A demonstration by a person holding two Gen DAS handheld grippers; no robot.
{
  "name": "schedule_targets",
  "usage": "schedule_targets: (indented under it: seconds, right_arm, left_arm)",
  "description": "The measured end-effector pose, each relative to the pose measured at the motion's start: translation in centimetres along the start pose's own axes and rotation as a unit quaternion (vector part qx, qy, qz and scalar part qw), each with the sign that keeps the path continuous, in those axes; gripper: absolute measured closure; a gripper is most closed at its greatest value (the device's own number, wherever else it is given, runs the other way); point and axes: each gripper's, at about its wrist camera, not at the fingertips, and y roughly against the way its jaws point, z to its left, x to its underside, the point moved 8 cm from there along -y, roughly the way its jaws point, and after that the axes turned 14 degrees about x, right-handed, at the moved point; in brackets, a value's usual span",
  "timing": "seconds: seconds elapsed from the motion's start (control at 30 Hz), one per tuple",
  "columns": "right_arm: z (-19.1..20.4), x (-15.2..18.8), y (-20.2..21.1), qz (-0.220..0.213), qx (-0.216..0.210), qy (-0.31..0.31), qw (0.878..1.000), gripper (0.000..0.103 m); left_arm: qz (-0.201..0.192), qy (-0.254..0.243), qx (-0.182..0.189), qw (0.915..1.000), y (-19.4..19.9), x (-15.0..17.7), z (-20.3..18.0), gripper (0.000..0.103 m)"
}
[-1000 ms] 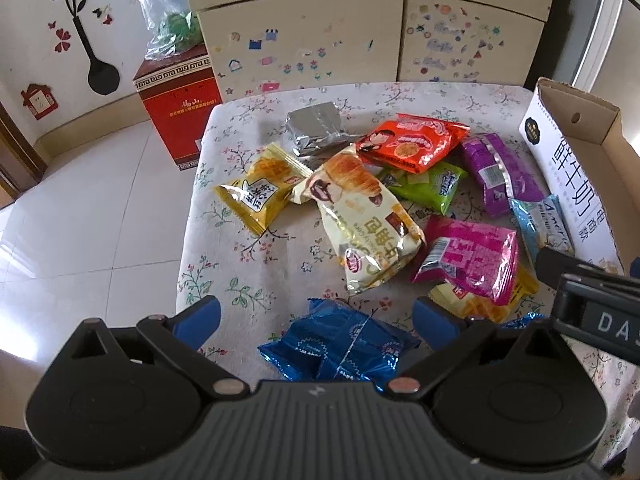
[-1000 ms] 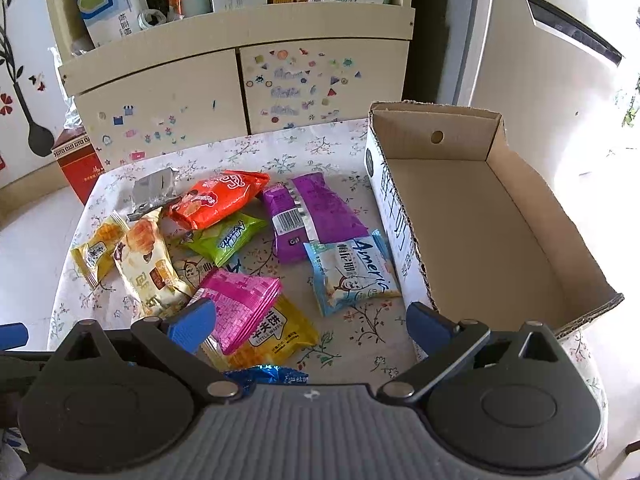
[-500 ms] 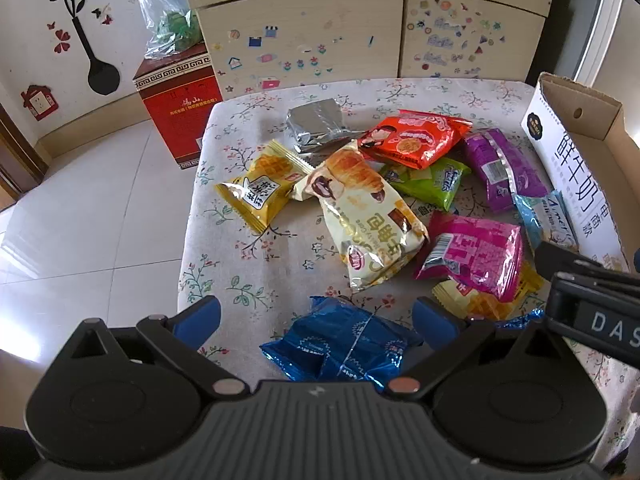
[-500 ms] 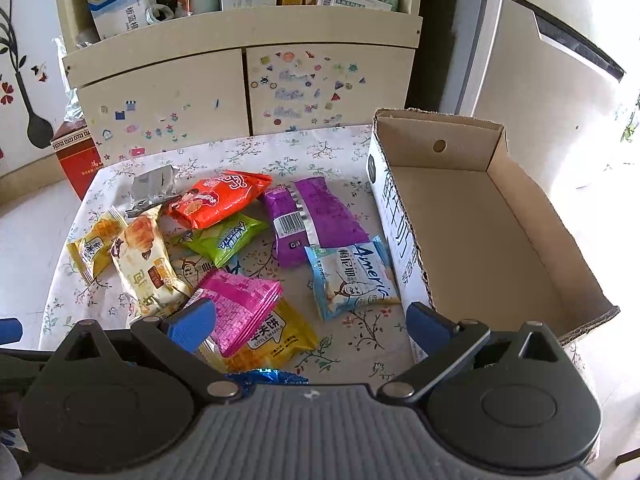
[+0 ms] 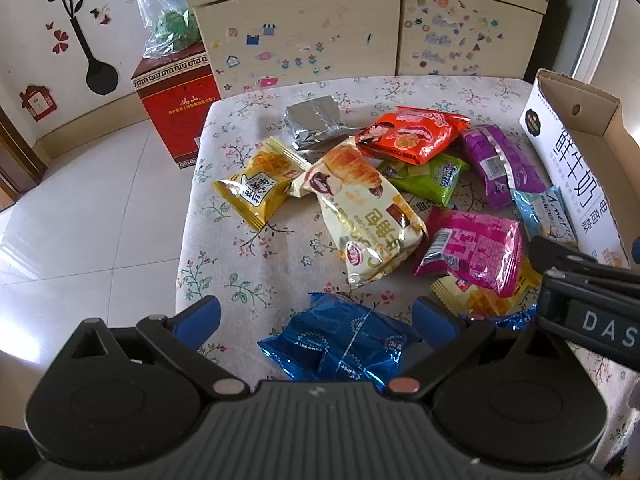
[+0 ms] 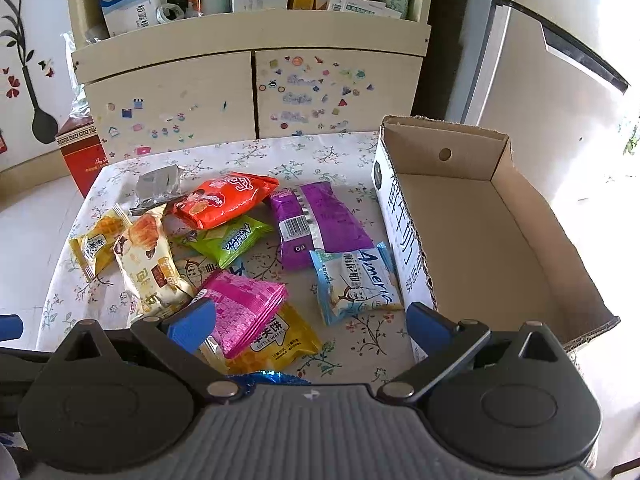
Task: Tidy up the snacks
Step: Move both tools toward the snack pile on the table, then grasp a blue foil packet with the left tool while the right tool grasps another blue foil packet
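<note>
Over the last second both views have slid a little nearer the table and lower, the left one most: the blue packet by the near edge now sits between the fingers of the left gripper, which are spread apart and empty. I take that as the approach to a first pick; nothing has been lifted, and no packet has shifted on the cloth.

From left to right the snacks lie loose in a heap: the yellow waffle packet nearest the left edge, the silver packet toward the far edge, the big cream bread bag in the middle, the orange bag and green packet behind it, the pink packet lying on a second yellow packet, then the purple packet and the pale blue packet, which touches the wall of the cardboard box along the right edge. The box is still bare inside, so the sorting has not begun.

The right gripper is also spread wide, holding nothing, above the near edge.

Hidden: the blue packet's near end under the left gripper's body; in the right view only a sliver of it shows. The box's near right corner and the table's near edge are cut off. Whether more packets lie under the heap cannot be told.
</note>
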Motion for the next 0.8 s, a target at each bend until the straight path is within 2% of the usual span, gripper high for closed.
schedule_targets:
  seconds: [0.23,0.47,0.67,0.8]
  right_arm:
    - [0.2,0.0,0.0,-0.007,-0.011,-0.002,1.0,0.0]
    - [-0.8,0.2,0.4,-0.01,-0.053,-0.021,0.998,0.0]
    - [-3.1,1.2,-0.2,0.036,-0.114,-0.081,0.99,0.0]
    - [-3.1,2.3,-0.3,0.063,-0.137,-0.084,0.985,0.0]
  left_arm:
    - [-0.016,-0.013,-0.004,0.9998,0.2,-0.1,0.0,0.002]
    - [-0.022,0.006,0.03,0.9993,0.1,0.2,1.0,0.001]
    - [-0.019,0.037,0.052,0.9978,-0.1,1.1,3.1,0.002]
    - [-0.018,0.033,0.057,0.9977,-0.4,1.5,3.4,0.002]
